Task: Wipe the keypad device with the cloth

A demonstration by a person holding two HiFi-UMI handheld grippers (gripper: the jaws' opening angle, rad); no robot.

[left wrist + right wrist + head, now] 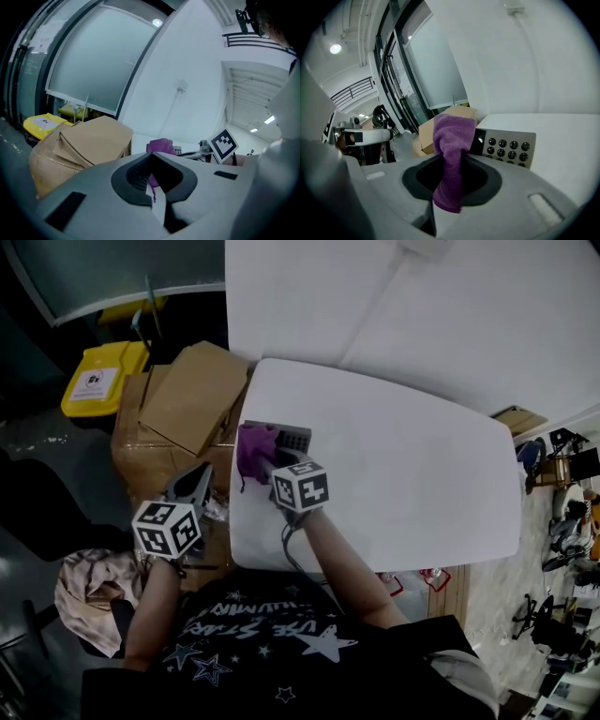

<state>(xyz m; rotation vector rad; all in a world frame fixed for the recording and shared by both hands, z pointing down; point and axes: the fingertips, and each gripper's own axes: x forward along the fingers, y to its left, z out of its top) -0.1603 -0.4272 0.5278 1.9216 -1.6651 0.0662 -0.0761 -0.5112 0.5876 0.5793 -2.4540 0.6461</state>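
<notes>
Though boxes (192,395) nearby, cloth (255,450) before keypad (291,439)

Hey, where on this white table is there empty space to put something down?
The table is bare everywhere right of the keypad device, out to its right edge. The crowded spot is its far-left corner, where the right gripper holds the cloth at the device. Off its left edge stand cardboard boxes.
</notes>
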